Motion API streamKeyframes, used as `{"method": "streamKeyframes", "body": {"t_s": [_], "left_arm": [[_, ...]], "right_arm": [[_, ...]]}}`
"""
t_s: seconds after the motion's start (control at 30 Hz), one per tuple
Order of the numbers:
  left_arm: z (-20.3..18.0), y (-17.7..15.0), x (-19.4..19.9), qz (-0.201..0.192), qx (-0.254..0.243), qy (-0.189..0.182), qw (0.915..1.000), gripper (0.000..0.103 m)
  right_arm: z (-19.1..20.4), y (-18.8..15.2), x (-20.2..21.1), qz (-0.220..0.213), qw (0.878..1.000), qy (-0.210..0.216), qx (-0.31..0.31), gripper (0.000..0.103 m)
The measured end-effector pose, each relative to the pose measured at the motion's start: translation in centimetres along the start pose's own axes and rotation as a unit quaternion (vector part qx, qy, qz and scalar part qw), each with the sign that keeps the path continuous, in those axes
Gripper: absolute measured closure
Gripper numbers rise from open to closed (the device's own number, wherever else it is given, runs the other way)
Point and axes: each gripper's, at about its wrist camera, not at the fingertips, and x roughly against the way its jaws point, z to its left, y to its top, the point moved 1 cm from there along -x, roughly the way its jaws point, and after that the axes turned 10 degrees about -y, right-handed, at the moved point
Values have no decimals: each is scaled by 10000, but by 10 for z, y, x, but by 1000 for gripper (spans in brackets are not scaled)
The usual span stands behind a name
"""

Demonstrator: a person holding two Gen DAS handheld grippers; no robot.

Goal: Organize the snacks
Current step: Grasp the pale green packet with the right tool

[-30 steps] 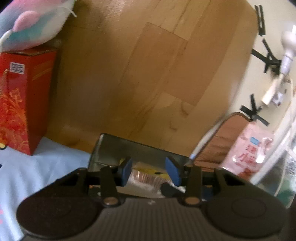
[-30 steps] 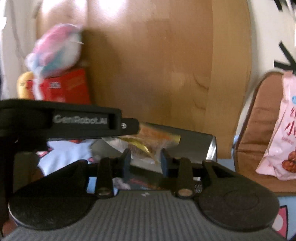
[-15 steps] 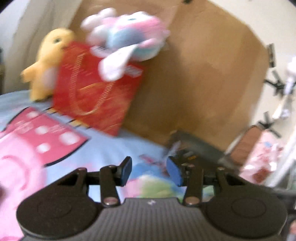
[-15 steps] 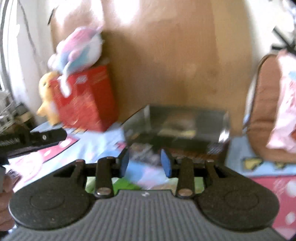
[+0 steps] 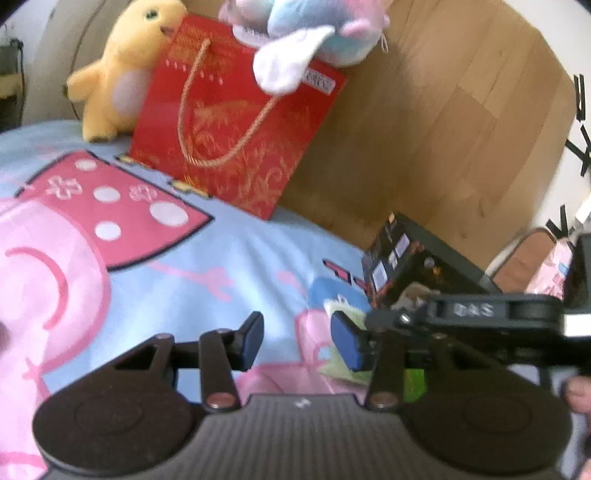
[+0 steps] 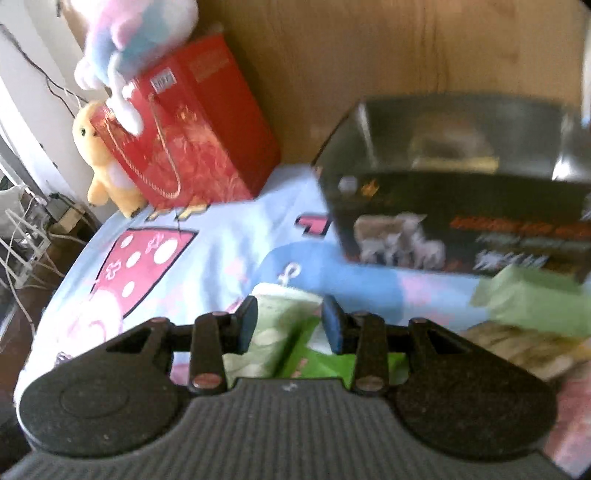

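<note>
A black open box (image 6: 458, 206) with snack packets inside stands on the patterned sheet by the wooden headboard; it also shows in the left wrist view (image 5: 413, 266). A green-and-white snack packet (image 6: 284, 332) lies on the sheet just under and between the fingers of my right gripper (image 6: 290, 325), which is open and empty. Another pale green packet (image 6: 532, 299) lies to its right in front of the box. My left gripper (image 5: 297, 341) is open and empty above the sheet, left of the right gripper's body (image 5: 480, 317).
A red gift bag (image 5: 236, 133) stands at the headboard with a pastel plush (image 5: 310, 33) on top and a yellow plush (image 5: 122, 70) beside it. A brown chair with a pink snack bag (image 5: 554, 262) is at the far right. The bed's left edge drops off (image 6: 44, 288).
Both grippers have pulled back from the black box and swung down and left over the sheet. The right gripper now hovers over the green packet. Both stay open.
</note>
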Motion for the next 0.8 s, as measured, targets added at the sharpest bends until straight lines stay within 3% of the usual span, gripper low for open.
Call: {"method": "streamKeyframes", "body": {"t_s": [0.07,0.1,0.13,0.33,0.47,0.5,0.63,0.8], "left_arm": [[-1,-2,-5,192,-2,-87,9998,66],[-1,-2,-8,278,6,-121,9995,67],[-1,-3,-10,340,24,-147,9993,67],[2,-2,-3,190,235,-369,9989,67],[0,-2,1,73,177,-321,9993,67],[0,-2,0,88,161,-334,9993,67],[-4,-3,-1,151,56,-446,9989,67],[-6,-4,-3,205,-18,-411,9989,67]], "right_arm": [[7,-1,-3,-56,9999,-74,114,63],[9,-2,-1,-121,9997,-119,168,76],[12,-3,3,-180,9995,-139,202,82],[32,-16,39,-708,9949,-54,718,90],[21,-26,77,-1062,9933,78,438,92],[15,-32,88,-1099,9932,168,348,100],[-6,-59,129,-1248,9910,449,204,101],[-27,-87,148,-1303,9914,65,112,94]]}}
